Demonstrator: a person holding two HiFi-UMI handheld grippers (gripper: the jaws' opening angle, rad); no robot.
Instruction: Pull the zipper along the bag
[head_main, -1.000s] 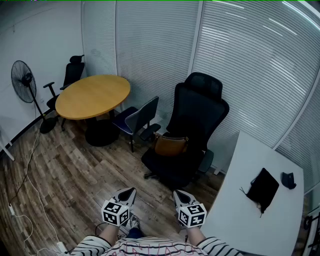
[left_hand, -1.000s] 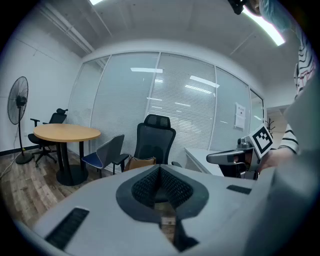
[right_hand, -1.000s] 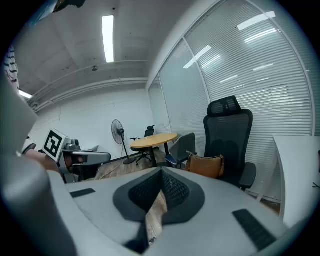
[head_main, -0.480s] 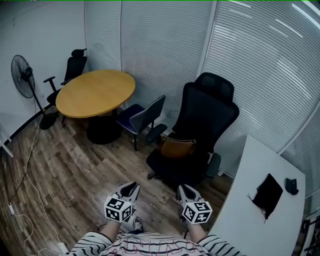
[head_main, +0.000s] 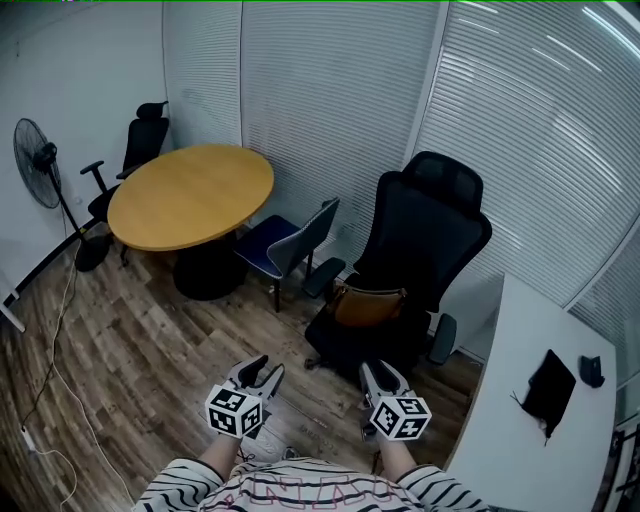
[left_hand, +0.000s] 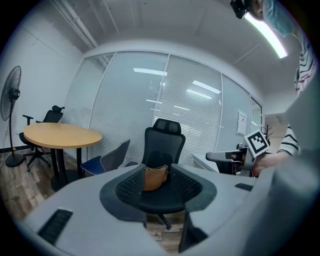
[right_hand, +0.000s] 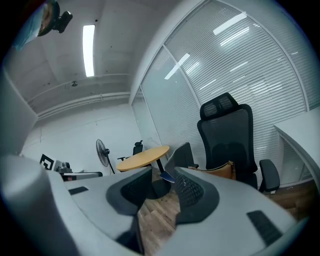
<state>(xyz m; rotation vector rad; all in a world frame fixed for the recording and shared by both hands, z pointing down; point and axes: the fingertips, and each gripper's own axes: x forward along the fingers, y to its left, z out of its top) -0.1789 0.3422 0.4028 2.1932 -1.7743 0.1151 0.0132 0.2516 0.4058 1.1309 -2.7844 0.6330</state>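
A person in a striped top stands in a small office, holding a hand-held gripper in each hand, low and close to the body. The left gripper (head_main: 262, 368) and the right gripper (head_main: 378, 372) both point forward over the wood floor. On each, the fingers (left_hand: 131, 186) are spreading apart with nothing between them, probably to be ready for a grasp.

A brown bag (head_main: 368, 303), likely the one to be zipped, sits upright on the seat of a black office chair (head_main: 425, 240) just ahead, well apart from both grippers. In the left gripper view it is framed between the spread fingers, which suggests that gripper is aimed at it. A flat black pouch (head_main: 553, 380) lies on a white tabletop (head_main: 520, 420) to the person's right. I cannot tell for certain which of the two is meant. A round wooden table (head_main: 190, 195) stands farther back on the left. No zipper has been touched yet.
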